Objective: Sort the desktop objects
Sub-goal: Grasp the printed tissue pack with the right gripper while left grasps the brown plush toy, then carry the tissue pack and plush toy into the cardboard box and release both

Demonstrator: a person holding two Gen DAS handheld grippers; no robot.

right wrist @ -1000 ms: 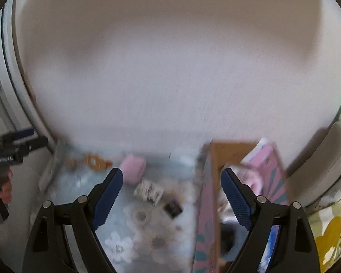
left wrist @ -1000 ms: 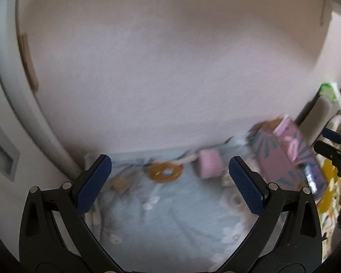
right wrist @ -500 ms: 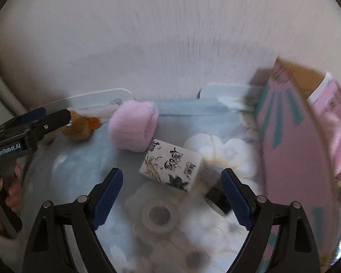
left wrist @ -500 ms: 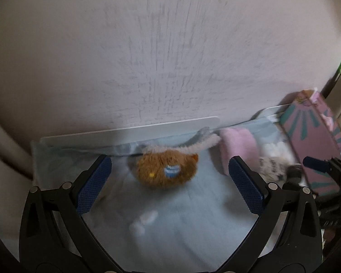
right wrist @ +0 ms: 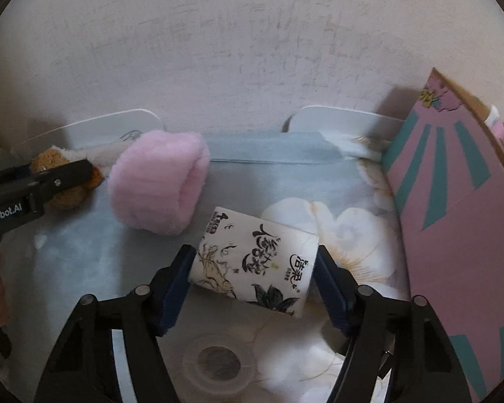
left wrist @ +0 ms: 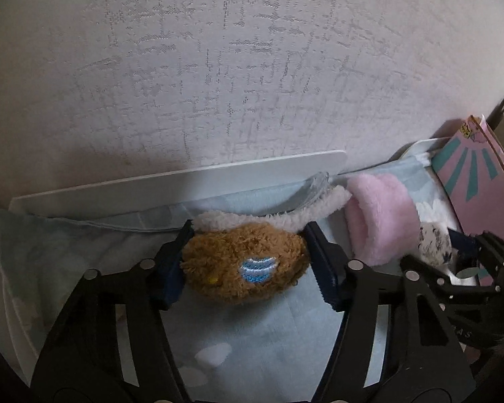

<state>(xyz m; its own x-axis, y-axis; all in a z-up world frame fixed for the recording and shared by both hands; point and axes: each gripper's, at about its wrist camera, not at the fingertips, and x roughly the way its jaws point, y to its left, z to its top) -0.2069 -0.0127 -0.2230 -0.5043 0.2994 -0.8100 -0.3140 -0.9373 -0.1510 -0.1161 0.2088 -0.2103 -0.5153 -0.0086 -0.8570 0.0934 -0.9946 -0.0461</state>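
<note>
My left gripper (left wrist: 247, 265) is shut on a brown plush toy (left wrist: 245, 265) with a blue embroidered patch and a white fluffy band; it rests on the light blue floral cloth (left wrist: 252, 336). My right gripper (right wrist: 253, 278) is shut on a white tissue pack (right wrist: 255, 265) with black print, lying on the same cloth (right wrist: 84, 252). A pink fluffy roll (right wrist: 158, 181) lies between the two; it also shows in the left wrist view (left wrist: 379, 215). The left gripper and plush toy (right wrist: 55, 164) appear at the left of the right wrist view.
A pink and teal cardboard box (right wrist: 453, 208) stands open at the right; it also shows in the left wrist view (left wrist: 477, 184). A clear tape roll (right wrist: 218, 366) lies near the right gripper. White panels (left wrist: 184, 181) line the textured wall (left wrist: 252, 67) behind.
Both grippers moved forward and down and closed: the left on the brown plush toy, the right on the tissue pack. Both were open half a second ago.
</note>
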